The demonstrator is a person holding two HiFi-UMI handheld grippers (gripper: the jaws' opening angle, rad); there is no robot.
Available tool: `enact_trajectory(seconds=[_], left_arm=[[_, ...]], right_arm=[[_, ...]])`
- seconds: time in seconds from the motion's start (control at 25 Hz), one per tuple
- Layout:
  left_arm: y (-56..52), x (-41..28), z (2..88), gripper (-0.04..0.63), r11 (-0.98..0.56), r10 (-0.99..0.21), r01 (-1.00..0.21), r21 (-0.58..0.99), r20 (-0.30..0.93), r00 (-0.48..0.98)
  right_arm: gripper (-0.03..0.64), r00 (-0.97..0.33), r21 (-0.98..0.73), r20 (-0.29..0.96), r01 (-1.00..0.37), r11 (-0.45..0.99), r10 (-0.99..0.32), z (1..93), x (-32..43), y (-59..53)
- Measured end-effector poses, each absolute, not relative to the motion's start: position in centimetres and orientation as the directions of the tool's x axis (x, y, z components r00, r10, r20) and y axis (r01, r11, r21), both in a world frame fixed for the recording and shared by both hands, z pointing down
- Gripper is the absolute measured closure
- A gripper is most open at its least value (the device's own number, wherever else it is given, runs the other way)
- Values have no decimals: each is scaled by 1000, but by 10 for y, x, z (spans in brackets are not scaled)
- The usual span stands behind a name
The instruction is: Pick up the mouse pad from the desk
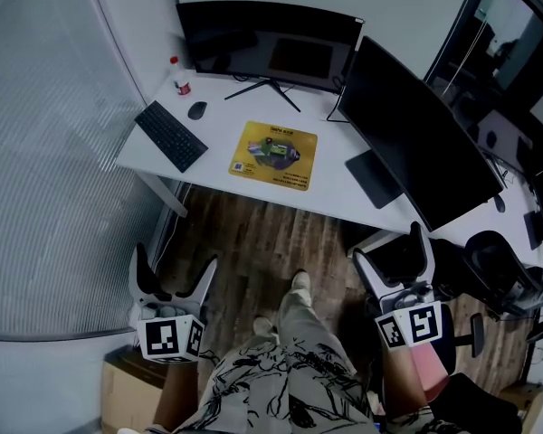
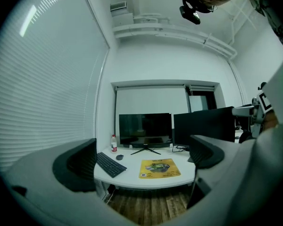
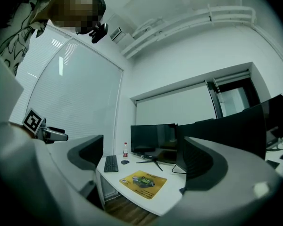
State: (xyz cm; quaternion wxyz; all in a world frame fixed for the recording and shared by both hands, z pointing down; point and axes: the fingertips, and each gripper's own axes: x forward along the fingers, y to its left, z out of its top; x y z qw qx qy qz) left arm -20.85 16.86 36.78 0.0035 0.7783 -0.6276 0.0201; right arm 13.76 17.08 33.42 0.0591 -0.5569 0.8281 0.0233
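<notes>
A yellow mouse pad (image 1: pixel 274 155) with a printed picture lies flat near the middle of the white desk (image 1: pixel 226 174). It also shows in the left gripper view as the mouse pad (image 2: pixel 160 168) and in the right gripper view as the mouse pad (image 3: pixel 143 183). My left gripper (image 1: pixel 175 279) is open, held low over the floor well short of the desk. My right gripper (image 1: pixel 394 257) is open too, beside the desk's near right corner. Neither holds anything. Both sets of jaws frame the desk from a distance, left gripper (image 2: pixel 140 161), right gripper (image 3: pixel 142 160).
On the desk stand a black keyboard (image 1: pixel 170 135), a mouse (image 1: pixel 197 109), a small bottle (image 1: pixel 180 78) and two dark monitors (image 1: pixel 270 51) (image 1: pixel 420 138). A dark pad (image 1: pixel 374 178) lies under the right monitor. Wooden floor (image 1: pixel 253 251) lies between me and the desk. An office chair (image 1: pixel 502 274) stands right.
</notes>
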Motion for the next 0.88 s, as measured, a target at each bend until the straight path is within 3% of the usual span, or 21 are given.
enact_trajectory(seconds=[0.88], left_arm=[[80,-183,365,-6,-207,-977,-978,-23,52,206]], right_arm=[[94,-402,-26,-122,-913,408,-907,328,157,74]])
